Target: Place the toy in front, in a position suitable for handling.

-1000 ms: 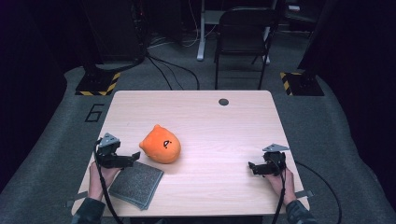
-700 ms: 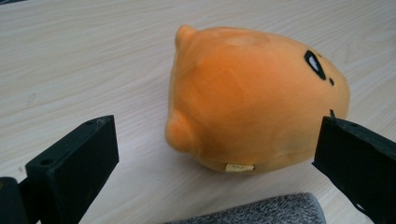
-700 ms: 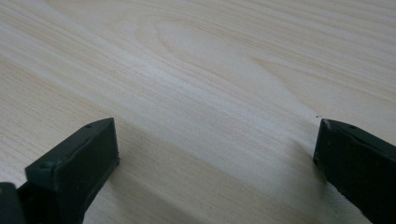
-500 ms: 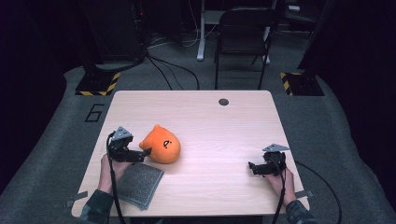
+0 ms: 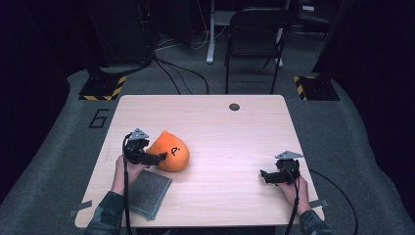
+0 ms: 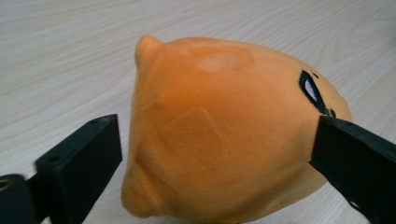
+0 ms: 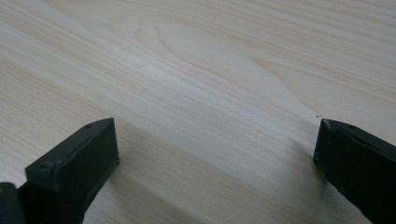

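An orange plush toy (image 5: pixel 169 150) with a pointed top and a small black face lies on the left half of the wooden table (image 5: pixel 230 137). My left gripper (image 5: pixel 155 157) is open at the toy's left side. In the left gripper view the plush (image 6: pixel 224 130) sits between the two wide-apart jaws; the right jaw touches it near the eye, the left jaw stands just clear. My right gripper (image 5: pixel 266 175) rests open near the table's front right. In the right gripper view bare wood (image 7: pixel 210 93) lies between its jaws.
A grey cloth pad (image 5: pixel 147 193) lies at the front left of the table, just behind my left hand. A small dark round grommet (image 5: pixel 234 106) sits near the far edge. Beyond the table stand a black chair (image 5: pixel 254 44) and floor cables.
My left gripper has moved right and forward from beside the grey pad up to the plush, so its open jaws now flank the toy. The right gripper has stayed still.
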A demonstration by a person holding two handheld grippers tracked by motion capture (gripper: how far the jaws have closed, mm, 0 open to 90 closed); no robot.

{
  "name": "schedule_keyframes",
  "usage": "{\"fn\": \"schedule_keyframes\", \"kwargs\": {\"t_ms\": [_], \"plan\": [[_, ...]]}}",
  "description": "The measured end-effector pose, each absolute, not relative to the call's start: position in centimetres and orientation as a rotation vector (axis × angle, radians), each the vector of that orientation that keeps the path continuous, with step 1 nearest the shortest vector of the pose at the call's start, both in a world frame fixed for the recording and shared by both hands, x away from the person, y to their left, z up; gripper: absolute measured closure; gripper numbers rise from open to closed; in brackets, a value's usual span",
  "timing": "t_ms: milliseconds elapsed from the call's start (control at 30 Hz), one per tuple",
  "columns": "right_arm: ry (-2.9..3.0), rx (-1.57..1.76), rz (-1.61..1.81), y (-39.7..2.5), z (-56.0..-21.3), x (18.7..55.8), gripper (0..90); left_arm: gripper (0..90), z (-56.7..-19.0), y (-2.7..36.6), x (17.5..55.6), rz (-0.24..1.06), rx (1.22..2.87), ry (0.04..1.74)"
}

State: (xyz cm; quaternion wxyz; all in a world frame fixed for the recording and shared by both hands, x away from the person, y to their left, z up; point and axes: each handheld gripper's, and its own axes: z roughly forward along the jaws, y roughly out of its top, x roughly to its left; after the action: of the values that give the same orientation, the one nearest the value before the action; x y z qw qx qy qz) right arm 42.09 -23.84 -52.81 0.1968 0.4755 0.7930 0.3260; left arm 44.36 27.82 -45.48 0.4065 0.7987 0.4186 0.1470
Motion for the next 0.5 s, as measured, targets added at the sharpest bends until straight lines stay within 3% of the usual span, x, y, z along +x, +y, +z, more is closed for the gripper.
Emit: {"fn": "schedule_keyframes", "kwargs": {"t_ms": [200,500], "plan": [[2.222,1.332,0.913,-23.8,-52.8,42.1,0.0,17.3,-46.0,27.5,44.5,0.345,2.036,1.045],[2.222,1.329,0.912,-23.9,-52.8,42.1,0.0,52.8,-46.8,26.6,44.0,0.369,2.078,1.028]]}}
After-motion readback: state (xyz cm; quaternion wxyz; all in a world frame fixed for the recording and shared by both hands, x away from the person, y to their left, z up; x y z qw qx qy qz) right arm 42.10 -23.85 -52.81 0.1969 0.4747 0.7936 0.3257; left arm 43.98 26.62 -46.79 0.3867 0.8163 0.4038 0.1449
